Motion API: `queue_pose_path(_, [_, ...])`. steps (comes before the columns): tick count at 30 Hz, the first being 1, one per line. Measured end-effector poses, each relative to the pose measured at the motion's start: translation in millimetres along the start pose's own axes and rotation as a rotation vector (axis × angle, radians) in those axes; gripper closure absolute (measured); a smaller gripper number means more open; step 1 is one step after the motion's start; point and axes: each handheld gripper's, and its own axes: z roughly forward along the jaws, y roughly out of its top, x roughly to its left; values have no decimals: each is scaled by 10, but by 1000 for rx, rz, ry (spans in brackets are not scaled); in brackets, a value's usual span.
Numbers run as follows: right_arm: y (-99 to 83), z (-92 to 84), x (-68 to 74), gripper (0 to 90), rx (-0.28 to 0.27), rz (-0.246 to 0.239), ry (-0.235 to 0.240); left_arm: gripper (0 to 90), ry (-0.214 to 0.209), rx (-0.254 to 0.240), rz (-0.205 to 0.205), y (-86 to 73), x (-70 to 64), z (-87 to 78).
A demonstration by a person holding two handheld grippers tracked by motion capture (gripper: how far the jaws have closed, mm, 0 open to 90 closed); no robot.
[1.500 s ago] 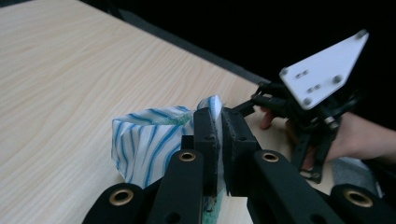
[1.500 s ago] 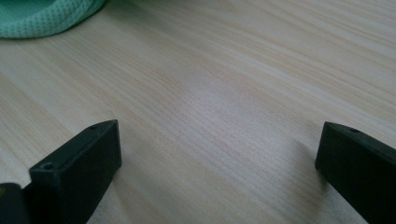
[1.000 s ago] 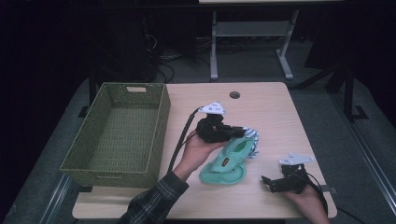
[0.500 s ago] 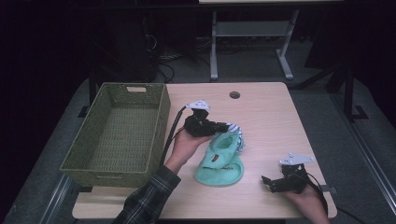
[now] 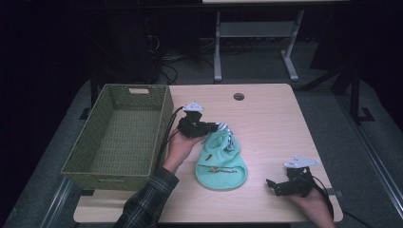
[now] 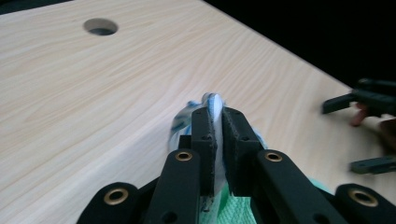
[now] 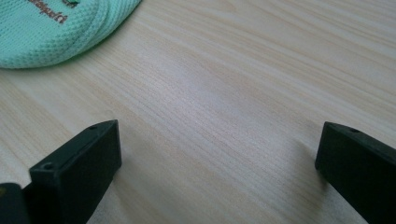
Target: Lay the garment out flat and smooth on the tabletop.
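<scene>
The left tool (image 5: 211, 128) pinches the green bib (image 5: 221, 164) by its top edge, probably to drag it toward the basket (image 5: 119, 133) at nine o'clock. The right tool (image 5: 280, 186) rests spread wide on the bench (image 5: 271, 123), out of the way.

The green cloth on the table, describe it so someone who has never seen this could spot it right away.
On the wooden table, right of the woven basket, lies a mint-green cloth with a small dark print near its rounded lower edge. The left gripper pinches its top end. It is the one soft, brightly coloured thing on the table.

Basket (image 5: 119, 133) walls off left; bare table (image 5: 271, 118) beyond garment (image 5: 221, 164).
</scene>
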Motion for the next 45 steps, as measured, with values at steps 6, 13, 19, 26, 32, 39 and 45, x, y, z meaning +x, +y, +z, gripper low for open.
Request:
queue_pose_path(6, [0,0,0,0,0,0,0,734,77,60,1,-88,46,111])
queue_pose_path(13, [0,0,0,0,0,0,0,507,136,77,-8,-138,82,148])
queue_pose_path(19, [0,0,0,0,0,-1,0,405,151,60,-10,-139,9,59])
queue_pose_path(26, [31,-18,3,173,-39,3,35,395,145,61,7,-180,-58,-60])
queue_pose_path(32, [180,-28,89,305,-85,2,94,407,144,59,1,-184,-50,-62])
queue_pose_path(39, [392,105,267,447,-103,-26,201,429,145,45,-3,-172,-34,-42])
queue_pose_path(45, [497,250,382,486,-76,-52,231,433,147,37,-8,-136,17,-7])
